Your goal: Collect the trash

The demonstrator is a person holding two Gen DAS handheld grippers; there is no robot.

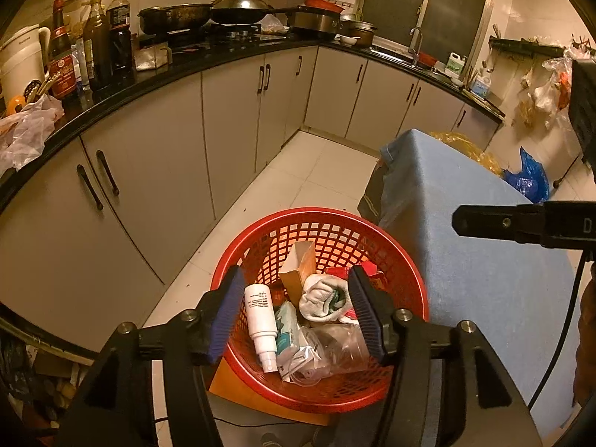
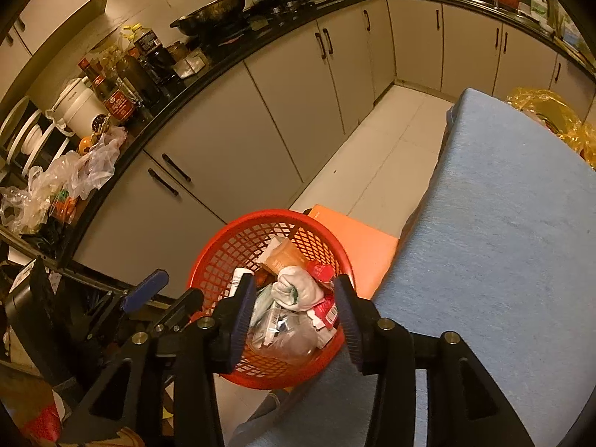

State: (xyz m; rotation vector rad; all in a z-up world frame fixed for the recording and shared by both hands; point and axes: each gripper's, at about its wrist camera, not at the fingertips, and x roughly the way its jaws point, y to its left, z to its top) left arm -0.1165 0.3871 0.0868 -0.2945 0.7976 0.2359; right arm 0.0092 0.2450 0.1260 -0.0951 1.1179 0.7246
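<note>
A red mesh basket (image 1: 320, 213) (image 2: 268, 214) stands on the floor beside a table and holds the trash. In it lie a white spray bottle (image 1: 259, 320) (image 2: 238, 279), a cardboard box (image 1: 300, 268) (image 2: 281, 255), a balled white sock (image 1: 322, 300) (image 2: 298, 287), clear plastic wrap (image 1: 335, 350) (image 2: 287, 339) and red packets (image 2: 324, 309). My left gripper (image 1: 296, 273) hovers open over the basket, nothing pressed between its blue pads. My right gripper (image 2: 294, 279) also hangs open above the basket, holding nothing.
A blue cloth-covered table (image 1: 465, 260) (image 2: 503, 223) runs right of the basket. An orange board (image 2: 357, 242) lies under the basket. Grey cabinets (image 1: 149, 186) under a cluttered black counter (image 1: 111, 93) curve along the left. A blue bag (image 1: 529, 178) lies at far right.
</note>
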